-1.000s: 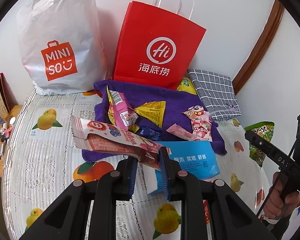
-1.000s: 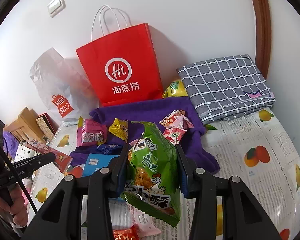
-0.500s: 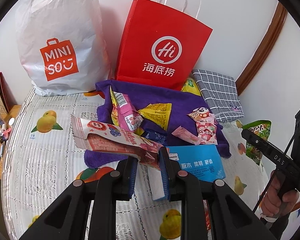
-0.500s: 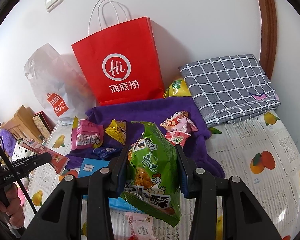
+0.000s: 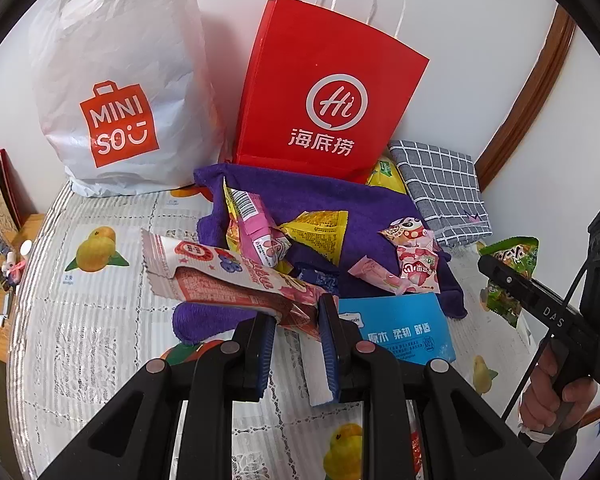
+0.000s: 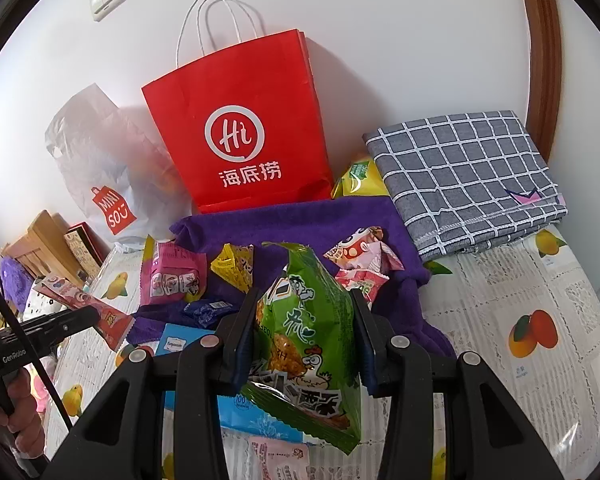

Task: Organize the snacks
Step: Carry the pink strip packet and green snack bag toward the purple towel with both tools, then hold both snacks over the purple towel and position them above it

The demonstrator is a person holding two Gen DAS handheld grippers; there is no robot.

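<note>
Left hand-held gripper (image 5: 296,318): clamped on pink wafer packet (image 5: 224,276), unchanged.
Right hand-held gripper (image 6: 305,330): grips green snack bag (image 6: 308,344).
Change: red paper bag (image 6: 240,128) nearer; bagging likely next.

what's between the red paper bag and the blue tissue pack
In the left wrist view, a purple towel strewn with small snack packets lies between the red paper bag and the blue tissue pack.
</note>
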